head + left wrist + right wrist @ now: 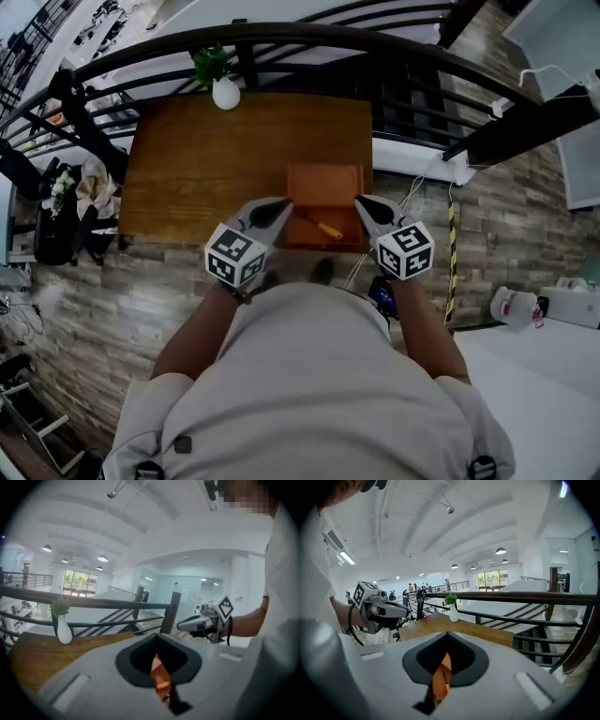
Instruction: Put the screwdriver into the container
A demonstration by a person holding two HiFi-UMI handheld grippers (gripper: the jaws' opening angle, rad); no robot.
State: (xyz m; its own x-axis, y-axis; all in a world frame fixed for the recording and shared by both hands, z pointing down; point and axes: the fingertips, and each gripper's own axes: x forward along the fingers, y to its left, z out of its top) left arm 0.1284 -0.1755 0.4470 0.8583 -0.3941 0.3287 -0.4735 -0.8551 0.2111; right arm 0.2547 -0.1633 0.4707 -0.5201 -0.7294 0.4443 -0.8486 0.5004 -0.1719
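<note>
Orange-brown container (324, 187) out on the wooden table (206, 169), and lying within its outline, toward the near edge, going by the head view: screwdriver (320, 225), slanted, yellow handle (330, 231) to the right, dark shaft (306, 217) running up and left. Looks already inside, though hard to say whether flat on the bottom or propped against the rim.

Left gripper (284, 203) hovering just beside the container's near-left corner, jaws pressed together, pinching nothing. Only a thin slit between them in its own view, with a sliver of orange and that yellow handle showing through. Right gripper (361, 202) mirrored at the near-right corner, jaws likewise closed tight and empty. Both clear of the tool, neither touching it.

Now the handling, as a judgement. Probably light, rigid end to end, no flex to worry about. Handle likely smooth plastic and rounded, so prone to rolling or swivelling in a two-jaw pinch. Shaft thin and hard, likely slick metal, a poor place to bite. Best taken across the handle, near its middle, jaws opened first and set square to its length. Low to the surface, little room underneath; would call for a flat, careful approach. Not fragile, no harm from a short drop. White vase (225, 92) with its green sprig well apart at the far edge, no bother.
</note>
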